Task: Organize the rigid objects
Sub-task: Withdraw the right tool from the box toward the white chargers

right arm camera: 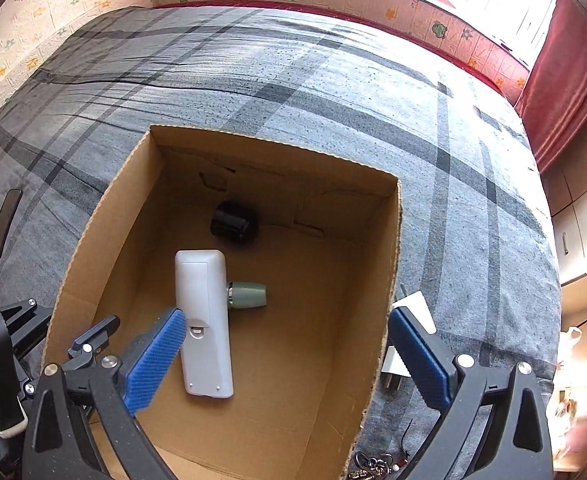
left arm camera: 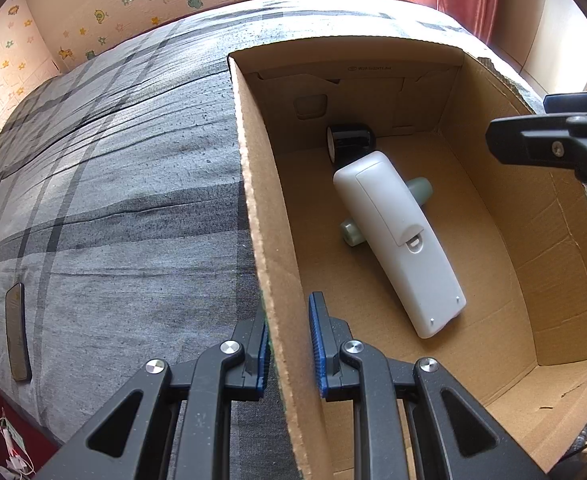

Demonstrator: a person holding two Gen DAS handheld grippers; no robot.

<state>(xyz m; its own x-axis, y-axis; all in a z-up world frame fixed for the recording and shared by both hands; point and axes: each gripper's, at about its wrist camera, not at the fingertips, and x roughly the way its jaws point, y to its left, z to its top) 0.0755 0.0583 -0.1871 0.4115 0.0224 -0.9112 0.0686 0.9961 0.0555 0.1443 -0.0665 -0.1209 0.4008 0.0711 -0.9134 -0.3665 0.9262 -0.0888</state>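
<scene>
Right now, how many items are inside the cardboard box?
3. White remote lies face down mid-floor; green bottle lies crosswise under it; black cylinder lies near the far wall. Box near corners are hidden.

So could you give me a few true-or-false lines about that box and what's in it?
1. The white remote lies inside the cardboard box. True.
2. The left gripper has its fingers on either side of the box's wall. True.
3. The right gripper is holding the remote. False: it is open and empty.
4. The black jar sits on the bedspread. False: it is in the box.
5. The green bottle stands upright. False: it lies on its side, partly under the remote.
</scene>
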